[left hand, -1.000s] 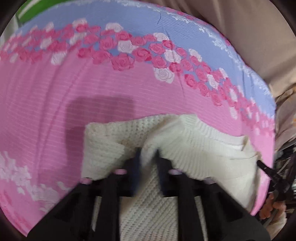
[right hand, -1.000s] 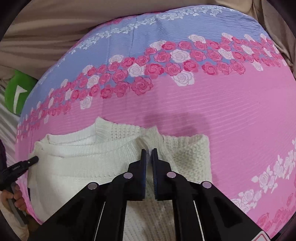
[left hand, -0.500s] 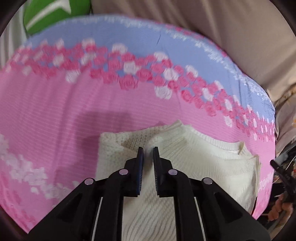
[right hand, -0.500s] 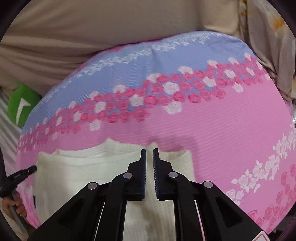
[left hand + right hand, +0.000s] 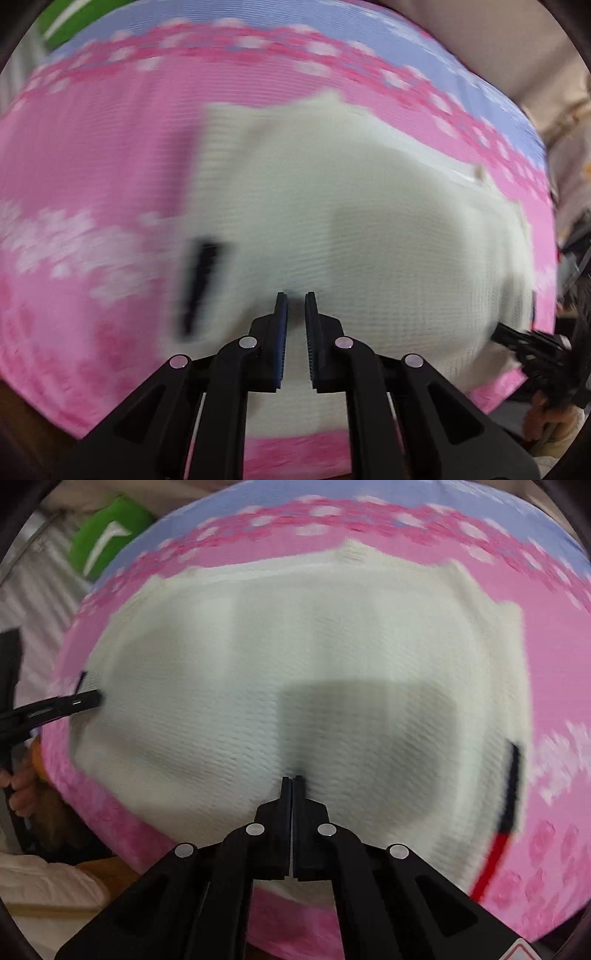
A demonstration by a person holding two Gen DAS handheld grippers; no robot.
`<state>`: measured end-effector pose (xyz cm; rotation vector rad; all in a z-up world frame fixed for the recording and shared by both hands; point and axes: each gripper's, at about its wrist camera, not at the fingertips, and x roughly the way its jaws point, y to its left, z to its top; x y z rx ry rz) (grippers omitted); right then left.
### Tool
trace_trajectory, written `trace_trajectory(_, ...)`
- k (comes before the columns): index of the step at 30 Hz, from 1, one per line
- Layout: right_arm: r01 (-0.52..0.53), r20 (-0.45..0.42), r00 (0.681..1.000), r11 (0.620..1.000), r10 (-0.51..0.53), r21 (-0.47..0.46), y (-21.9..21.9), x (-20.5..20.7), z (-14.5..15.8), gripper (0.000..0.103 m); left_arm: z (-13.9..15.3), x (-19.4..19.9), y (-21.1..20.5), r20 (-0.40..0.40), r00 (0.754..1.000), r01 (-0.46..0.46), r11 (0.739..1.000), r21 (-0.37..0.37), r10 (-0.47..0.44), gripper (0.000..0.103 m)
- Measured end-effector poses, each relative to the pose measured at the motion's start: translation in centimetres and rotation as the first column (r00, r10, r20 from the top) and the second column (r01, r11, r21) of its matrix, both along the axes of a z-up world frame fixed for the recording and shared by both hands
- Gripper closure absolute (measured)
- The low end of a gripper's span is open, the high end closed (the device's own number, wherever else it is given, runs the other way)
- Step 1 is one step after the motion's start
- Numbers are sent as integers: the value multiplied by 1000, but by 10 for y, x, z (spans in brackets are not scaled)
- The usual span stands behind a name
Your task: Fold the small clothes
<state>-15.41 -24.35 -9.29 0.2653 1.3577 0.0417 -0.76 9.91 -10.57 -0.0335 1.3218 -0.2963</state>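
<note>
A cream knitted sweater [image 5: 295, 672] lies spread flat on a pink bedcover [image 5: 546, 686] printed with roses and banded in blue, directly beneath and ahead of both my tongs, which point steeply down over it. From my right gripper [image 5: 292, 781] the knit fills nearly everything in front of the tips, its ribbed edge running along the far side and a shadow falling on the fabric just beyond the fingers. That gripper's jaws have just been closing and now stand pressed together, tip to tip, with no cloth between them; whether the tips brush the knit below I cannot tell through the blur. My left gripper [image 5: 294, 297] hovers over the near part of the same sweater [image 5: 351, 229], the garment stretching away ahead and to the right of its tips. Its blue-lined fingers [image 5: 281, 332] stand almost together, a narrow slot left between them, and that slot shows only the sweater underneath, nothing pinched. Each camera catches the other tool at the sweater's side edge: a dark blurred bar to the left of my left tips, and a black finger reaching in from the left of my right view. A green cushion [image 5: 107, 542] sits beyond the bedcover's far corner.
</note>
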Motion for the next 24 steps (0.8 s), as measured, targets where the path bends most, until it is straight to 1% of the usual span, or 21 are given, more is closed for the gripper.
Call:
trace_trajectory(1,49,-23,998,998,-50,-28,-21,-12,-2,103,1,0,17,3,999,-37,999,11,37,95)
trace_trajectory(2,78,-29,997,997,-78,-13,-33,-21,1,103,3,-1,36,-10,997,-72,997,-16,72,96)
trace_trajectory(4,99,-7,995,995,-99,-29,-37,-24,15,103,8,-2,55,-29,992,-122,990,-74,120,96)
trace_trajectory(5,78,27,997,997,-77,-24,-29,-19,28,101,13,-1,57,-25,992,-129,988,-81,127,95)
trace_trajectory(6,58,59,997,998,-57,-19,-19,-13,39,101,17,-1,56,-13,991,-135,987,-83,134,90)
trace_trajectory(7,35,91,995,999,-35,-1,-7,-4,48,101,22,0,54,5,989,-144,986,-85,145,79)
trace_trajectory(8,7,116,993,999,-11,32,7,8,55,100,26,2,50,26,987,-158,983,-97,161,61)
trace_trajectory(9,-12,130,991,998,5,58,18,21,58,100,28,4,47,38,984,-171,979,-106,176,46)
trace_trajectory(10,-26,138,990,997,15,78,32,31,57,100,26,9,45,43,981,-185,976,-114,191,43)
trace_trajectory(11,-44,134,991,994,31,99,45,43,52,100,21,14,45,33,980,-190,974,-126,196,43)
trace_trajectory(13,-70,96,994,993,61,94,62,61,34,100,-1,25,37,-11,979,-206,972,-114,206,43)
trace_trajectory(15,-90,-4,996,993,91,71,70,73,2,101,-18,29,37,-43,975,-223,970,-101,220,44)
trace_trajectory(16,-88,-5,996,994,89,71,69,74,-5,103,-22,29,38,-46,973,-228,969,-94,225,49)
trace_trajectory(17,-85,10,996,993,85,78,68,73,-4,103,-23,30,38,-46,974,-225,970,-96,222,54)
trace_trajectory(18,-88,3,996,993,88,78,67,72,-1,103,-20,30,38,-45,976,-216,970,-114,213,71)
trace_trajectory(19,-77,5,997,993,77,87,64,71,3,102,-15,29,38,-43,979,-203,969,-143,199,86)
trace_trajectory(21,-45,16,999,992,44,116,48,60,15,98,3,26,35,-33,984,-180,964,-198,177,88)
trace_trajectory(22,-27,27,999,992,24,125,41,56,20,92,19,22,28,-6,989,-148,963,-227,150,89)
trace_trajectory(23,-1,41,999,991,-4,134,32,50,26,89,35,19,20,21,992,-113,964,-239,122,89)
trace_trajectory(24,24,51,998,990,-31,142,22,43,31,86,53,14,4,57,996,-55,967,-251,71,90)
